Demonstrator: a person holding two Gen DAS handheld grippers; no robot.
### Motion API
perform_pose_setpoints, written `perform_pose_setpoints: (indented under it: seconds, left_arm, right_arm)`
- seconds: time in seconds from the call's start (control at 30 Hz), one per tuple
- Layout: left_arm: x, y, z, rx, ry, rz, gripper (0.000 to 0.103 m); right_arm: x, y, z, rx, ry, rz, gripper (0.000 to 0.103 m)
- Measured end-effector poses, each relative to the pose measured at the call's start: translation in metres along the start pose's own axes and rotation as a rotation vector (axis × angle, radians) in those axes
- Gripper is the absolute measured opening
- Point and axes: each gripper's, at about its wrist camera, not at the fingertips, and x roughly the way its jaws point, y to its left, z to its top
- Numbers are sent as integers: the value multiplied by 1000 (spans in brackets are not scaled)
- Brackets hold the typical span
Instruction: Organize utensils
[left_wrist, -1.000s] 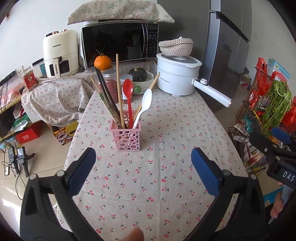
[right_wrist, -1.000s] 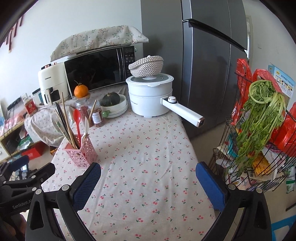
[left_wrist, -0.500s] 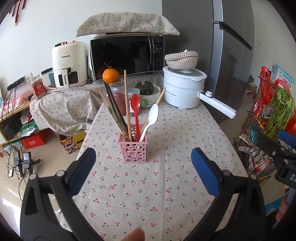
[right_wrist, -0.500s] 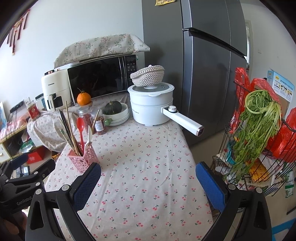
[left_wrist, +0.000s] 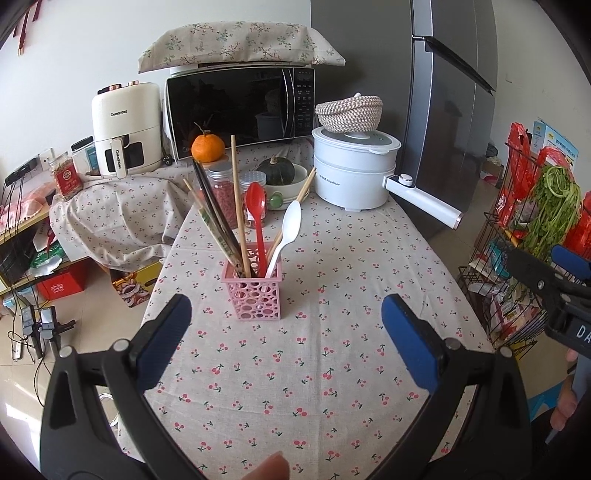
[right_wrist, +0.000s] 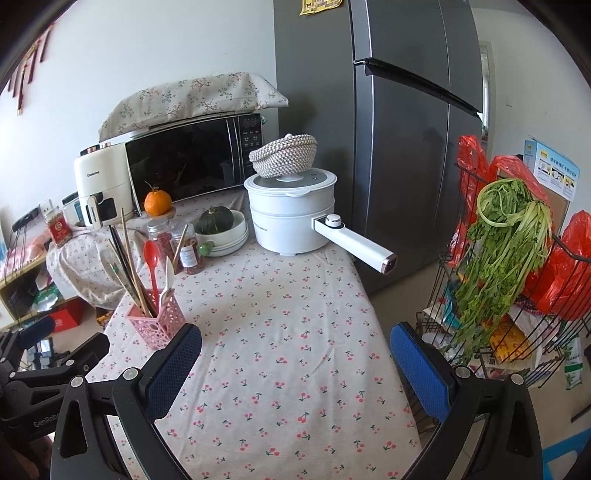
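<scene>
Left gripper (left_wrist: 286, 330) is held above the near tabletop (left_wrist: 332, 258), jaws wide apart, nothing gripped. Right gripper (right_wrist: 295, 354) is held likewise, jaws apart and empty. Pink perforated holder (left_wrist: 252, 290) is stood upright on the cherry-print cloth, ahead of the left gripper and to the near left in the right view. Chopsticks (left_wrist: 236, 199), red spoon (left_wrist: 257, 218) and white spoon (left_wrist: 286, 230) are seated in it. White electric pot (right_wrist: 291, 214) is seen far right.

utensils (left_wrist: 255, 221) in holder (left_wrist: 253, 295), pot (left_wrist: 352, 173) behind
</scene>
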Motion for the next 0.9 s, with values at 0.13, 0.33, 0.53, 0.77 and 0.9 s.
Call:
perform_pose_setpoints:
  seconds: [0.13,0.33,0.53,0.77,0.9]
  left_arm:
    - [4,1,0,-13,15,-28,102]
    - [10,0,-2,-23,36,-64,102]
    - [13,-1,-1,-29,43,-75,102]
    - [13,-5,-1,-22,44,-83,102]
    - [14,-7,-1,-16,46,-82,102]
  right_arm:
    - [0,-1,0,-1,-4,-4,103]
    - [0,-3,-1,-1,0,-5,103]
    - [-1,-6,-2,-1,3,-16,103]
    - [-1,-11,-3,5,8,-29,103]
    - [0,-11,-3,5,11,-33,103]
